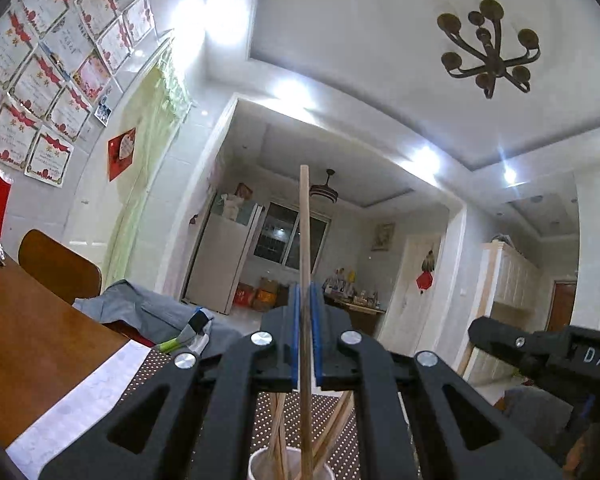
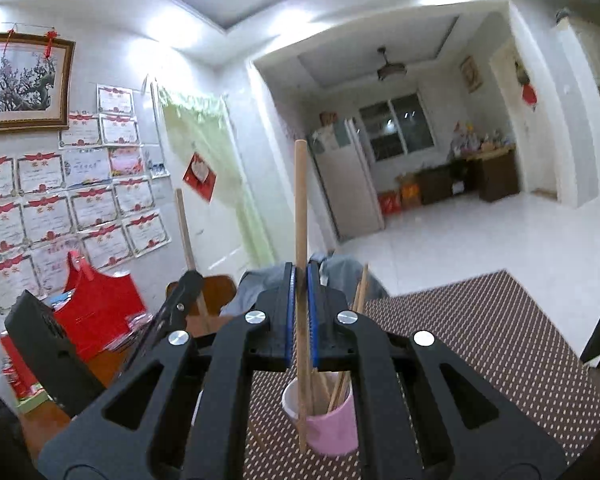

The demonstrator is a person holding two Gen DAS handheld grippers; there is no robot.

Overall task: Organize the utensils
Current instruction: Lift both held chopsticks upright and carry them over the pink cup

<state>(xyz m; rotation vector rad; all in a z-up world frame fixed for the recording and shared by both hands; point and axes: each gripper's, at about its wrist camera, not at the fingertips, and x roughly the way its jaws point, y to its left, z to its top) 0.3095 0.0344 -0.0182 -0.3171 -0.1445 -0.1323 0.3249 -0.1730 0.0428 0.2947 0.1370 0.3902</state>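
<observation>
A pink cup (image 2: 332, 428) with several wooden chopsticks in it stands on a brown dotted mat (image 2: 480, 340). My right gripper (image 2: 300, 272) is shut on one upright chopstick (image 2: 300, 208); the stick's lower end shows in front of the cup's near wall. My left gripper (image 1: 306, 292) is shut on another upright chopstick (image 1: 305, 220), whose lower part runs down over the cup's white mouth (image 1: 256, 464) at the bottom edge. Each gripper shows in the other's view: the left gripper (image 2: 180, 292) with its stick at left, the right gripper's body (image 1: 540, 352) at right.
The dotted mat (image 1: 236, 400) lies on a wooden table (image 1: 28, 340). A wooden chair back (image 1: 60, 268) and a grey cloth (image 1: 148, 308) sit behind it. A red box (image 2: 100, 308) stands at the table's left. Beyond is an open tiled floor (image 2: 460, 240).
</observation>
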